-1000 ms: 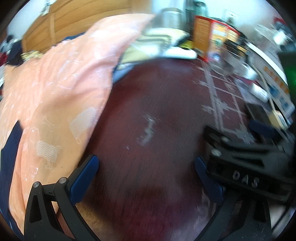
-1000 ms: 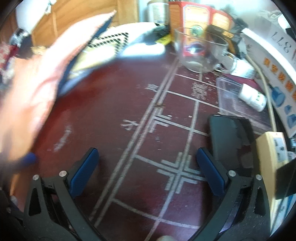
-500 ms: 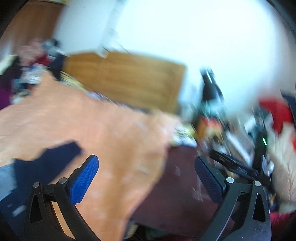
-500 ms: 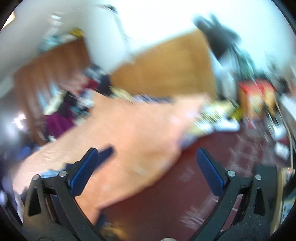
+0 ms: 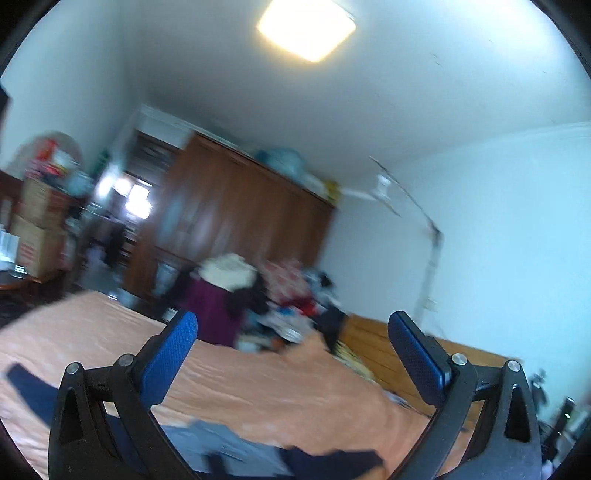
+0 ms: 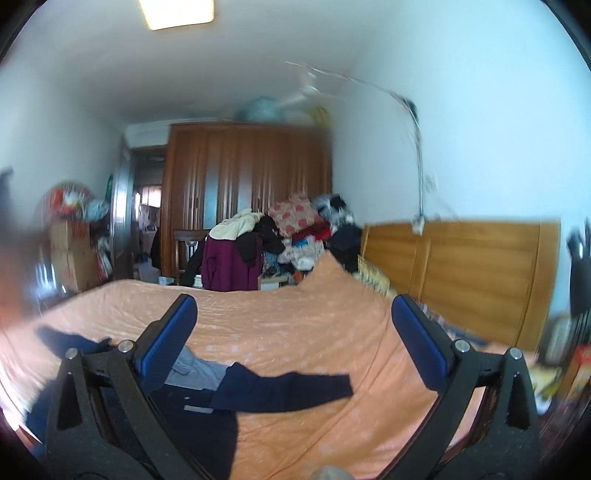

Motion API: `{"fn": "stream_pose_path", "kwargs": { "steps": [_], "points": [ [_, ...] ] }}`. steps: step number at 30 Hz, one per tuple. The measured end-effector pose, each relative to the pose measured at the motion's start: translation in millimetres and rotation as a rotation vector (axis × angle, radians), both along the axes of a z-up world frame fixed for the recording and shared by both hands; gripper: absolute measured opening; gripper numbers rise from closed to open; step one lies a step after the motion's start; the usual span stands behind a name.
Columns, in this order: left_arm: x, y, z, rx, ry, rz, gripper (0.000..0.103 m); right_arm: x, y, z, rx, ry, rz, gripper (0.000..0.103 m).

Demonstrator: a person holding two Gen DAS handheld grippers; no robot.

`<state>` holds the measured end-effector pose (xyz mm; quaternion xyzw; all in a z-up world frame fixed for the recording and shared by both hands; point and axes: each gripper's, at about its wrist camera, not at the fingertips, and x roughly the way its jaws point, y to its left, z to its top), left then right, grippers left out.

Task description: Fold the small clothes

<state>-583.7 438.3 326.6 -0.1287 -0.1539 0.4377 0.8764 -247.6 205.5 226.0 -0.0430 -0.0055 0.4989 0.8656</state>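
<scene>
Left gripper (image 5: 291,347): gaping wide, gripping nothing, tilting up toward ceiling light (image 5: 306,27). Right gripper (image 6: 293,330): likewise gaping, carrying nothing, facing level across the bed (image 6: 295,325). Dark navy garment (image 6: 280,391) lying spread on the orange bedspread, overlapping a grey piece (image 6: 192,369); showing whole only in the right view, clipped and blurring at the left view's lower edge. Wooden headboard (image 6: 461,273) and clothes pile (image 6: 295,229) showing sharply only from the right.

L wrist cam tilted up, rolled, over orange bedspread (image 5: 258,384) toward ceiling lamp (image 5: 306,27). R wrist cam level, above the bedspread, facing wardrobe (image 6: 247,192). Both share bedspread, wardrobe, headboard (image 6: 461,273).
</scene>
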Motion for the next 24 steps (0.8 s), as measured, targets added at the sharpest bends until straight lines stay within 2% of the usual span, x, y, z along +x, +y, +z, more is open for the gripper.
{"fn": "stream_pose_path", "kwargs": {
  "steps": [4, 7, 9, 11, 13, 16, 18, 20, 24],
  "points": [
    [-113.4, 17.0, -14.0, -0.052, -0.023, 0.213, 0.103, -54.8, 34.8, 5.4, -0.064, -0.137, 0.039, 0.103],
    [-189.9, 22.8, -30.8, -0.114, -0.025, 0.353, 0.103, -72.3, 54.1, 7.3, -0.09, -0.169, 0.099, 0.103],
    [-233.9, 23.0, -45.8, -0.159, -0.06, 0.403, 0.103, -73.8, 69.0, 5.2, -0.11, -0.14, 0.131, 0.103],
    [-260.7, 21.4, -64.2, -0.196, -0.129, 0.396, 0.103, -70.0, 85.4, -2.5, -0.155, -0.054, 0.203, 0.103],
    [-289.7, 18.1, -81.0, -0.237, -0.157, 0.404, 0.103, -57.9, 113.9, -30.4, -0.273, 0.074, 0.314, 0.103],
    [-283.1, 4.7, -95.1, -0.243, -0.111, 0.384, 0.103, -50.6, 156.3, -91.3, -0.464, 0.296, 0.423, 0.103],
    [-270.4, -2.1, -93.8, -0.226, -0.084, 0.346, 0.103, -55.0, 169.0, -126.1, -0.559, 0.348, 0.44, 0.103],
    [-257.1, -9.1, -86.5, -0.203, -0.071, 0.301, 0.103, -56.6, 169.2, -153.1, -0.601, 0.384, 0.426, 0.103],
    [-208.7, -0.7, -80.8, -0.143, -0.02, 0.276, 0.103, -13.7, 176.3, -184.2, -0.646, 0.54, 0.359, 0.103]
  ]
}}
